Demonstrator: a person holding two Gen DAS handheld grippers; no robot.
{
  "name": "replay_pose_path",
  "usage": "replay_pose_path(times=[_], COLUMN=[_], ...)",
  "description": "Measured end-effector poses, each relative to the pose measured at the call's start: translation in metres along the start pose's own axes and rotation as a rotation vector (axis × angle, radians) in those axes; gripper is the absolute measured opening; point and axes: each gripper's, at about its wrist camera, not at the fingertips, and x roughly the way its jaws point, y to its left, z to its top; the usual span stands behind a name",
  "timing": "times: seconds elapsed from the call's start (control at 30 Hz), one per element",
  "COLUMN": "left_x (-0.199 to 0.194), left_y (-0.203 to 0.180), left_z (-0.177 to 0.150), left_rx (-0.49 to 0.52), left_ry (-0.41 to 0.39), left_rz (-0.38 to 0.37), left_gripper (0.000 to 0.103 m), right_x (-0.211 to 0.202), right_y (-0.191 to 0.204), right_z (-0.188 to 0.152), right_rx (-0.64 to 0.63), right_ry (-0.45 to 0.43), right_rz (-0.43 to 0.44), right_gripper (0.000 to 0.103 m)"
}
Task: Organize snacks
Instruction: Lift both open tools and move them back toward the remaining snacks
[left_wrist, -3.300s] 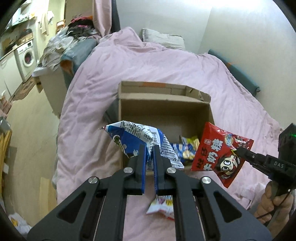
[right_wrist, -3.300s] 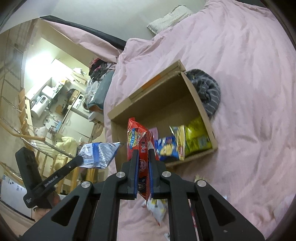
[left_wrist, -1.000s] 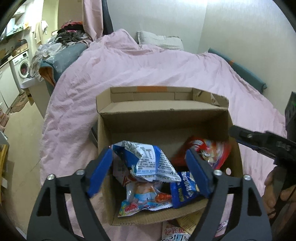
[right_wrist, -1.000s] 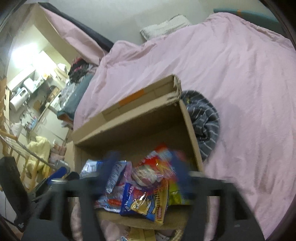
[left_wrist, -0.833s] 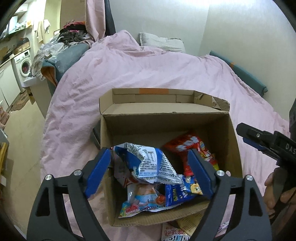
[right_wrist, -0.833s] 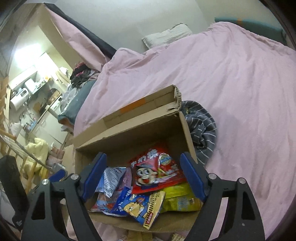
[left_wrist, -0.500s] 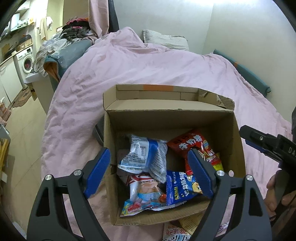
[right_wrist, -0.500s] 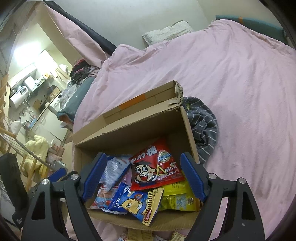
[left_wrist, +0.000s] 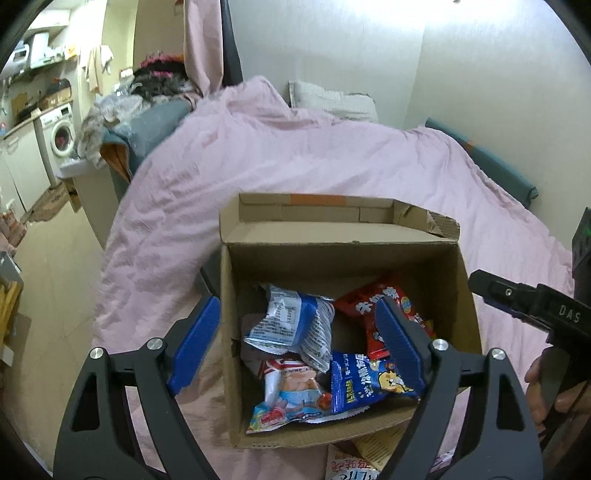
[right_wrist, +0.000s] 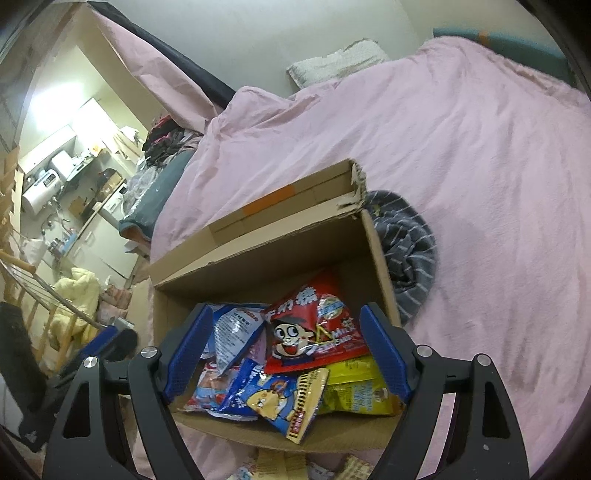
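Note:
An open cardboard box (left_wrist: 340, 254) (right_wrist: 258, 258) sits on a pink bed and holds several snack bags. A blue and white bag (left_wrist: 291, 325) (right_wrist: 236, 332) and a red cartoon bag (left_wrist: 384, 306) (right_wrist: 314, 328) lie on top. A blue bear bag (left_wrist: 365, 380) (right_wrist: 273, 398) and a yellow bag (right_wrist: 358, 387) lie near the front wall. My left gripper (left_wrist: 295, 347) is open and empty above the box front. My right gripper (right_wrist: 284, 354) is open and empty above the box; it also shows at the right in the left wrist view (left_wrist: 532, 306).
More snack packets (left_wrist: 354, 465) (right_wrist: 280, 465) lie on the pink bedspread (right_wrist: 461, 147) in front of the box. A striped grey cloth (right_wrist: 410, 254) lies at the box's right side. A pillow (left_wrist: 332, 99) is at the bed head; a laundry area (left_wrist: 55, 136) is left.
Both grippers opened and dropped their bags: the blue and white bag and the red bag now lie inside the box. Both grippers have since drawn back slightly.

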Motion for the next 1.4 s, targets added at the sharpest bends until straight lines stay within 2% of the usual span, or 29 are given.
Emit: replay_pose_path(times=[0.17,0.23,0.27,0.3,0.4,0.5,0.6,0.73,1.0,1.17,1.3,1.4], left_x=[-0.025,-0.038,-0.046,-0.053,-0.072,-0.078,-0.084,-0.089,-0.092,-0.089,-0.081,-0.073], left_y=[0.009,0.014,0.016,0.017,0.018,0.013,0.008,0.007,0.008,0.005,0.000,-0.003], left_z=[-0.001,0.000,0.000,0.000,-0.003,-0.010,-0.021,-0.035,-0.062,-0.077,-0.088,-0.094], left_rx=[-0.043,-0.066,-0.078,-0.089,-0.098,-0.060,-0.033,-0.031,-0.036,-0.029,-0.025,-0.022], left_ry=[-0.040,-0.079,-0.106,-0.130,-0.176,-0.155,-0.146,-0.115,-0.050,-0.014,0.031,0.068], left_rz=[-0.027,-0.034,-0.029,-0.024,-0.022,-0.020,-0.017,-0.027,0.018,0.046,0.036,0.044], left_gripper=[0.083,0.084,0.093,0.103,0.103,0.103,0.103,0.103,0.103,0.103,0.103,0.103], right_x=[-0.019,-0.033,-0.040,-0.047,-0.061,-0.070,-0.076,-0.084,-0.100,-0.105,-0.104,-0.106], right_y=[0.006,0.010,0.012,0.015,0.026,0.032,0.029,0.025,0.020,0.013,0.003,-0.006], right_z=[-0.004,-0.008,-0.009,-0.012,-0.018,-0.028,-0.036,-0.051,-0.076,-0.087,-0.096,-0.099], right_rx=[-0.035,-0.031,-0.039,-0.054,-0.110,-0.152,-0.137,-0.118,-0.104,-0.103,-0.108,-0.102], right_ry=[-0.026,-0.058,-0.079,-0.102,-0.119,-0.120,-0.103,-0.080,-0.067,-0.077,-0.060,-0.038], right_rz=[-0.006,0.037,0.045,0.049,0.045,0.011,-0.003,-0.023,-0.061,-0.094,-0.146,-0.140], right_gripper=[0.085,0.097,0.102,0.103,0.103,0.103,0.103,0.103,0.103,0.103,0.103,0.103])
